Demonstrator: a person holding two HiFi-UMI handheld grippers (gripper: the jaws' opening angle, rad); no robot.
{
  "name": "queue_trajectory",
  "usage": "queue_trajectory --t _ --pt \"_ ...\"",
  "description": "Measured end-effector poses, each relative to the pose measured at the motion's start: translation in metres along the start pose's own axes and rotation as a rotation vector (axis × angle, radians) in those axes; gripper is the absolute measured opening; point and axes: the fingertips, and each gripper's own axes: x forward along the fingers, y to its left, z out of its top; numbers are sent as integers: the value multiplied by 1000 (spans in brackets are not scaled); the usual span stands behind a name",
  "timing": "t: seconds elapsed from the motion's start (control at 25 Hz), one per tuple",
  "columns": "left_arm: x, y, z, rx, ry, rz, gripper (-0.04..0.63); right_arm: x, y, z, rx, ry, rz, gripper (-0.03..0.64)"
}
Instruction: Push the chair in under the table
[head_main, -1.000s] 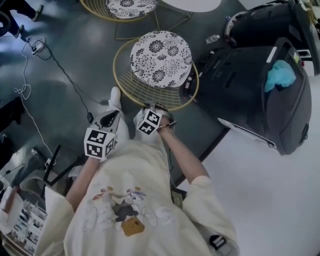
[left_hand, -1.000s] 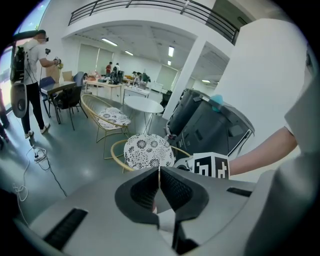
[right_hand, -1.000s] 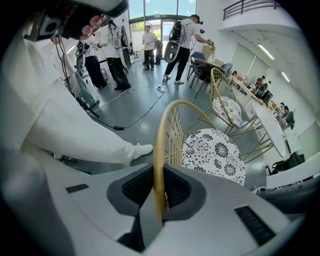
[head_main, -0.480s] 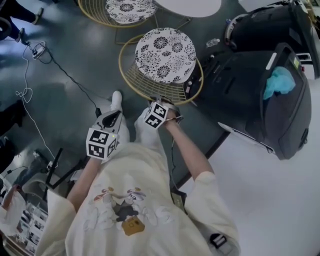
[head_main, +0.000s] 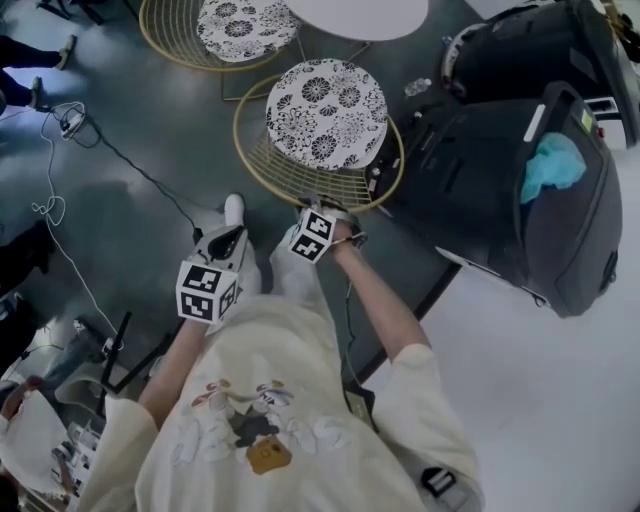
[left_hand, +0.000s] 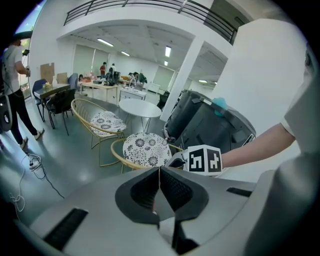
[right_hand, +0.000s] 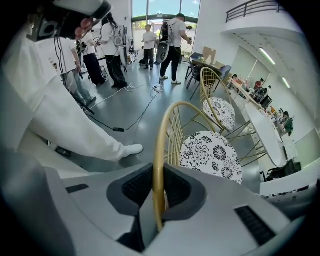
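Observation:
A gold wire chair (head_main: 300, 175) with a flowered round cushion (head_main: 326, 111) stands in front of me, just short of the round white table (head_main: 356, 14). My right gripper (head_main: 322, 212) is shut on the chair's back rim (right_hand: 161, 150); in the right gripper view the gold tube runs straight between the pads (right_hand: 177, 192). My left gripper (head_main: 226, 240) hangs beside my leg, left of the chair, shut with nothing in it; its jaws (left_hand: 159, 175) meet in the left gripper view, which also shows the cushion (left_hand: 146, 149) and the table (left_hand: 140, 108) beyond.
A second gold chair (head_main: 238, 24) sits by the table at the upper left. Large black cases (head_main: 500, 180) crowd the chair's right side. Cables (head_main: 70, 160) trail over the dark floor on the left. Several people (right_hand: 172, 35) stand farther off.
The chair has slid away from me toward the table, with my right gripper still holding its rim. My left gripper has drifted forward alongside.

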Motion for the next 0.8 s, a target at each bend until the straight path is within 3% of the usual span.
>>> queue_trajectory --t 0.36,0.8 --pt "15 0 24 12 -12 -14 15 0 -1 -1 2 2 27 58" --pt "12 6 22 13 -3 -17 15 -2 -38 -21 28 47 -37 58"
